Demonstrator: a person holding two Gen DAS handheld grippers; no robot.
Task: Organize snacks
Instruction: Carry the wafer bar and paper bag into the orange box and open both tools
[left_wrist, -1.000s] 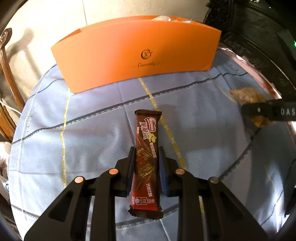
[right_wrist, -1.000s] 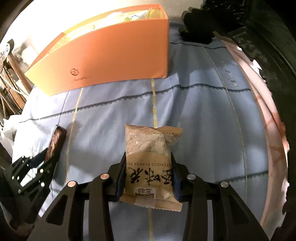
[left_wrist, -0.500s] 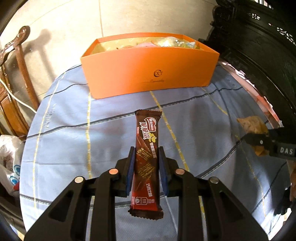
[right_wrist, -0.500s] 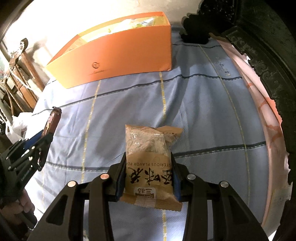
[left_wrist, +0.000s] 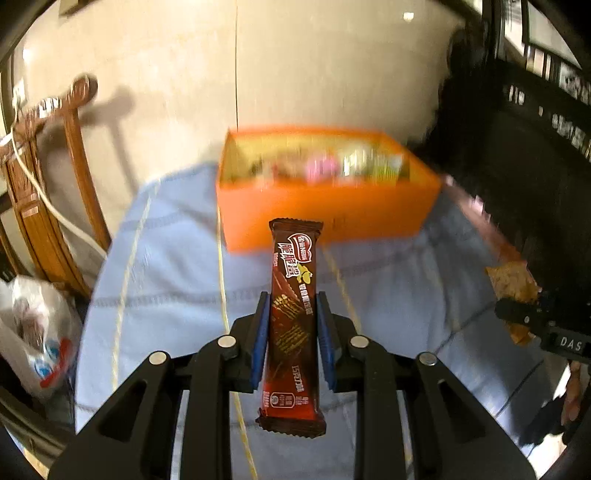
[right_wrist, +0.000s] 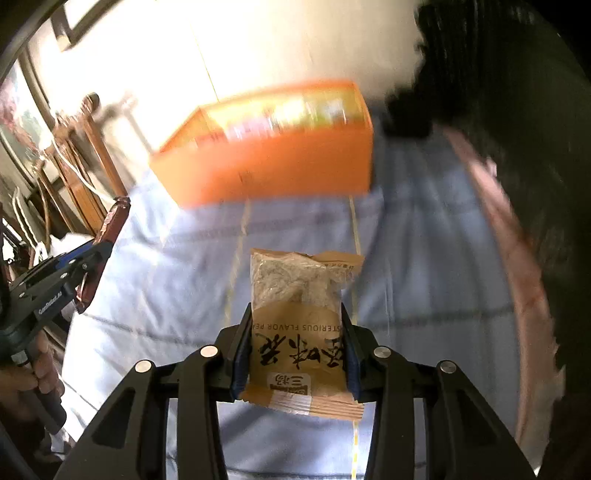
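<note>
Your left gripper (left_wrist: 291, 332) has its jaws clamped on the bar (left_wrist: 293, 321); your right gripper (right_wrist: 293, 350) has its jaws clamped on the packet (right_wrist: 297, 328). Both snacks hang above the counter (left_wrist: 166, 266), short of the box (left_wrist: 325, 218). The box already holds several snacks, so these two likely just need dropping in. A blue cloth (right_wrist: 424, 258) with stitched lines covers the counter. Pale floor tiles, wooden chairs and dark carved furniture surround it.

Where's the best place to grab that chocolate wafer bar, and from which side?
Grip the chocolate wafer bar across its narrow width, on the long edges at mid-length, as the left gripper does. It is long, slim and flat, so its crimped ends stay free.
</note>
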